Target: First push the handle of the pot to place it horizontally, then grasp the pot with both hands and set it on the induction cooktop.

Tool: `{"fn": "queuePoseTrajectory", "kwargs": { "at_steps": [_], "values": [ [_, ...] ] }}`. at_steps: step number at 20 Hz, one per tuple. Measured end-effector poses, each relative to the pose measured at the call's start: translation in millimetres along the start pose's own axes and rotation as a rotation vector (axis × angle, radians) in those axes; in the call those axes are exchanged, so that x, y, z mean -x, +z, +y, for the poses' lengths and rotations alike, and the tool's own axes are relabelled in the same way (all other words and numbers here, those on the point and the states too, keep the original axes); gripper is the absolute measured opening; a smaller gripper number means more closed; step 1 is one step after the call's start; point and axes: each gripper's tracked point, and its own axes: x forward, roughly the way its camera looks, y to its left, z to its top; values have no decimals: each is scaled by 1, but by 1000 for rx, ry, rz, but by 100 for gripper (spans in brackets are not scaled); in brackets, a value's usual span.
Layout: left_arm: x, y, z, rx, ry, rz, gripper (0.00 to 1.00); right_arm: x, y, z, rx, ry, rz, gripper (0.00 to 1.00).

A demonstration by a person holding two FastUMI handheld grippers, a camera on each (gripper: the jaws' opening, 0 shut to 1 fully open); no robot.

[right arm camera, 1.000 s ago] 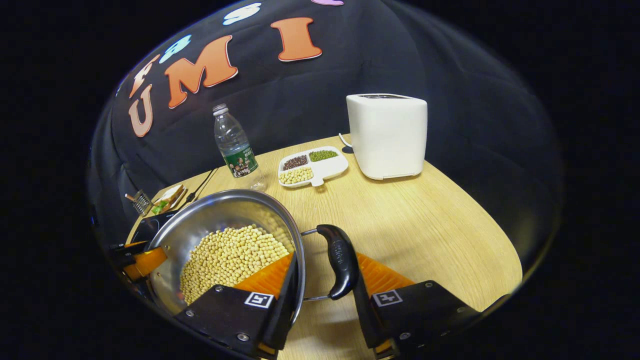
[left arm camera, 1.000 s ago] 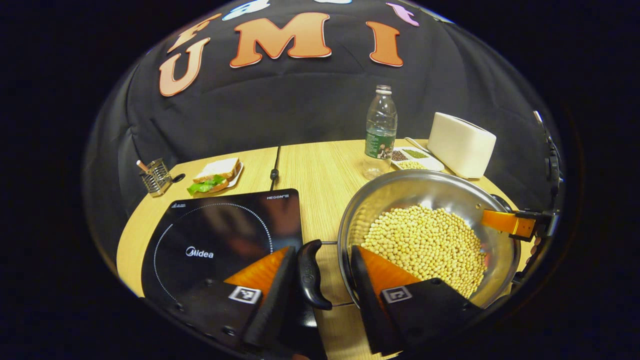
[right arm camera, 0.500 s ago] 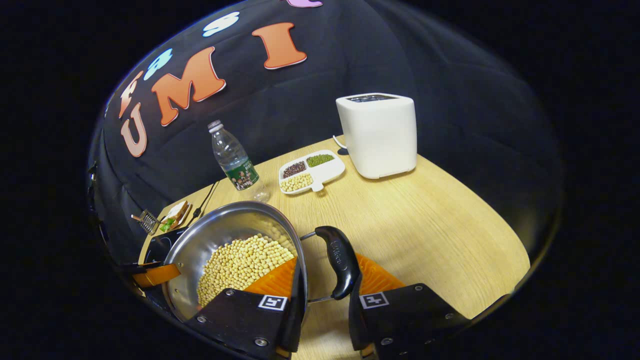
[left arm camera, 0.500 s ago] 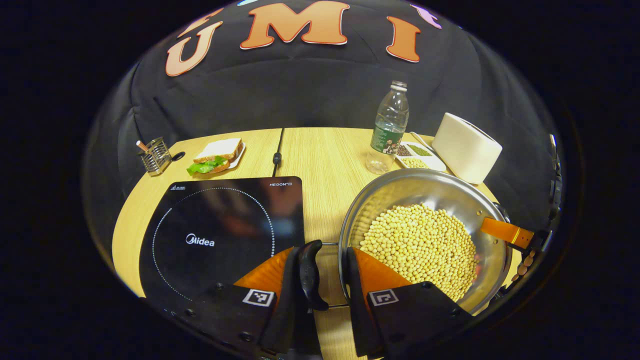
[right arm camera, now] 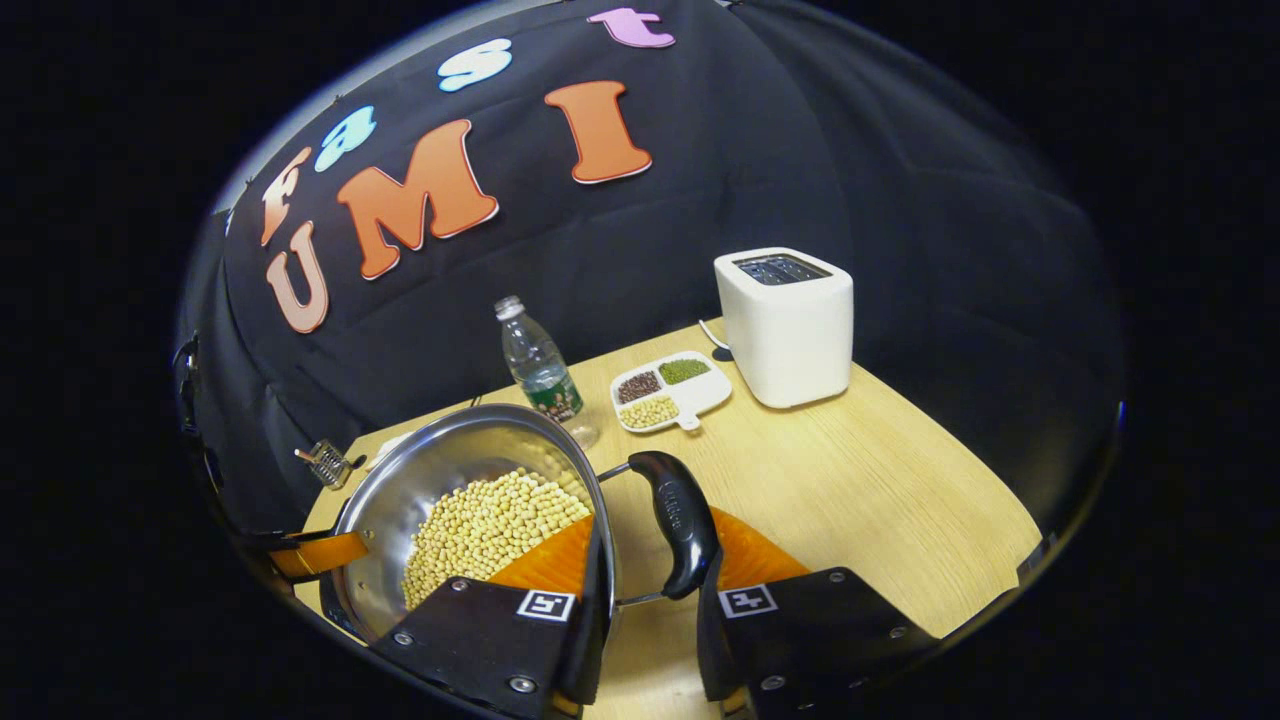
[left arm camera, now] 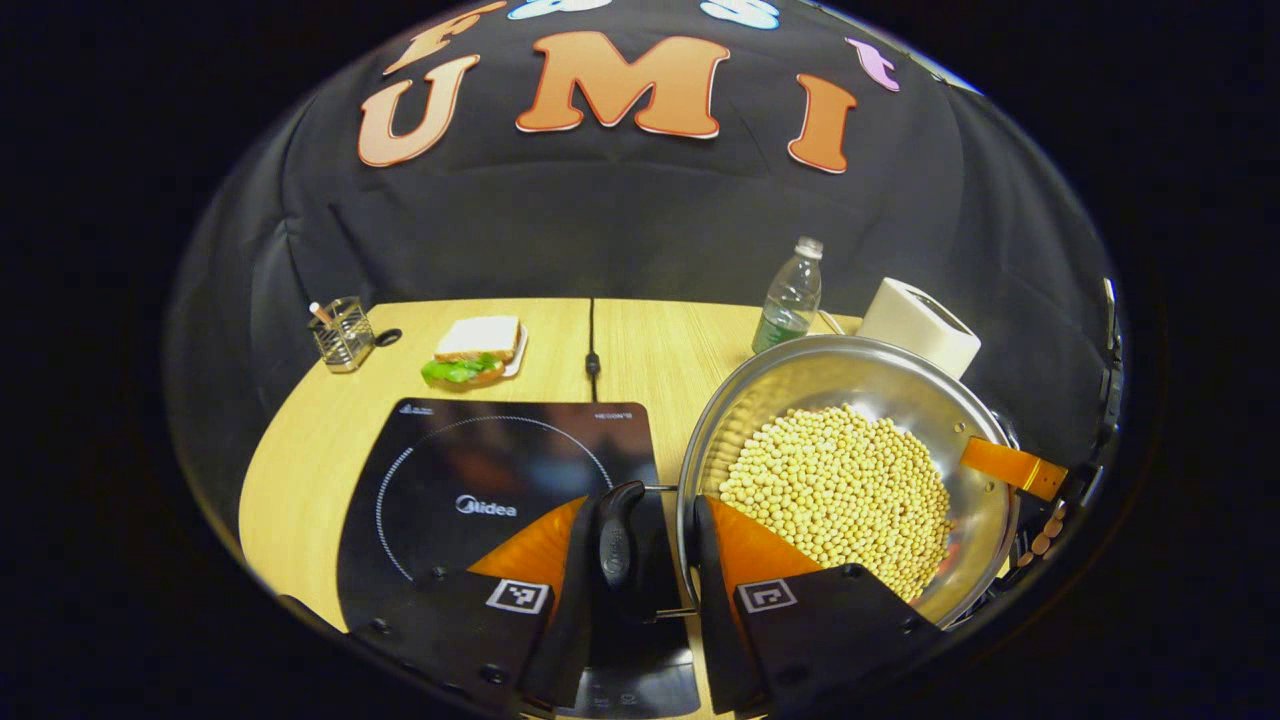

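Counter (left arm camera: 320, 440) | left gripper view: left hand-held gripper (left arm camera: 640, 560) clamps pot (left arm camera: 800, 380) handle (left arm camera: 617, 532) at 6 o'clock; cooktop (left arm camera: 480, 470) at 8 | right gripper view: right hand-held gripper (right arm camera: 650, 600) clamps other handle (right arm camera: 677, 520); pot at 8, toaster (right arm camera: 790, 325) at 1.

Left gripper (left arm camera: 645, 590) and right gripper (right arm camera: 650, 620): black bodies with visible screws, each finger bearing a square black-and-white marker.

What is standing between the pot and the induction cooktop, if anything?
Nothing visible does. The pot, held by its side handles, sits just right of the induction cooktop, whose glass top is bare. The sandwich and utensil holder lie beyond it, off the path.
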Motion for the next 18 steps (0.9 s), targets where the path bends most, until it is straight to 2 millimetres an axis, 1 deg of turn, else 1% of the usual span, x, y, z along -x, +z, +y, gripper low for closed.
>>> {"fn": "queuePoseTrajectory", "kwargs": {
  "at_steps": [1,2,3,7,8,9,10,14,17,18],
  "values": [
    [5,5,6,1,4,-13,53,3,3,9,2,8,-4,38],
    [10,9,14,3,9,-20,54,6,5,18,2,15,-9,38],
    [15,12,21,7,16,-27,52,9,7,27,4,21,-10,38],
    [33,22,57,20,44,-33,54,15,7,66,9,53,-7,38],
    [37,24,67,26,53,-35,52,15,7,77,14,63,-7,38],
    [42,24,79,31,63,-39,57,17,6,89,19,73,-8,38],
    [46,25,90,37,74,-44,57,18,5,100,19,86,-6,38],
    [61,26,138,58,122,-53,54,13,-6,149,33,136,14,38],
    [66,23,171,77,149,-43,54,9,-17,183,44,164,31,38],
    [67,20,181,81,157,-39,52,7,-22,191,49,172,37,38]
  ]
}}
